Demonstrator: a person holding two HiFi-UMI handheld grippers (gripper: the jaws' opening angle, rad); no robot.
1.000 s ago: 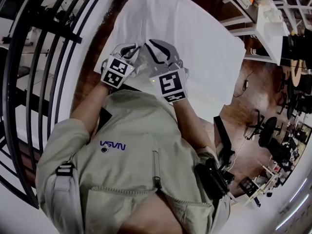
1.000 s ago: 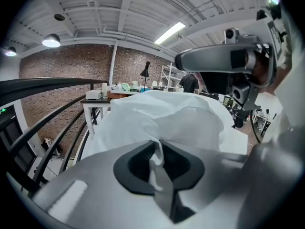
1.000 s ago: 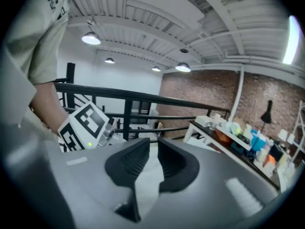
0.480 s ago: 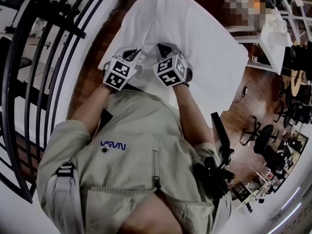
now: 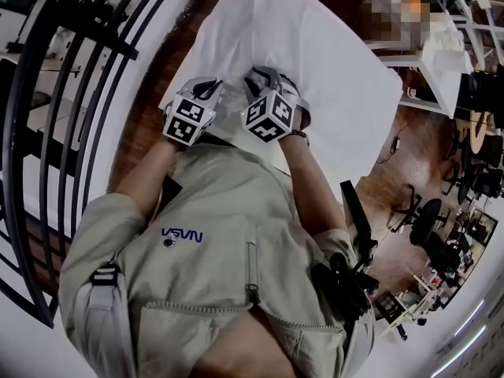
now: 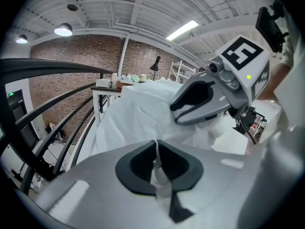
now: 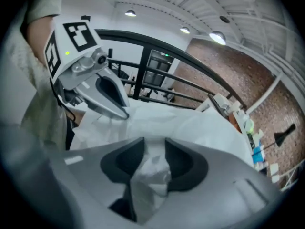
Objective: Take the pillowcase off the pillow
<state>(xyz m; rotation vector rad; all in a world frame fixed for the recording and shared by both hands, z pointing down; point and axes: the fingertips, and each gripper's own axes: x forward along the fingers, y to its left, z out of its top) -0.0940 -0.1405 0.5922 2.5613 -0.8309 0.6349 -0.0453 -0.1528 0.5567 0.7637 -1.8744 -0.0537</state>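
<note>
1. Plainly, the pillow (image 5: 315, 61) is seen lying flat and fully clothed in front of the person. What carries it is covered by it and cannot be named, so its edges cannot be used for placing things.
2. The pillowcase (image 6: 143, 113) is stretched over the whole pillow. Only its near end, closest to the person, is gathered into folds, and no bare pillow is exposed anywhere.
3. The left gripper (image 6: 156, 162) is held at the near left of that end, and the right gripper (image 7: 152, 162) just beside it.
4. The left fingers (image 6: 138, 168) are pressed together on a thin fold of the pillowcase.
5. The right fingers (image 7: 121, 163) are set apart and have just been opening. A crumpled bunch of the pillowcase is left loosely between them.
6. The task is judged to be barely begun: one hold on the open end has been secured, a second is yet to be made firm, and the whole stripping of the cover is left to be done.
</note>
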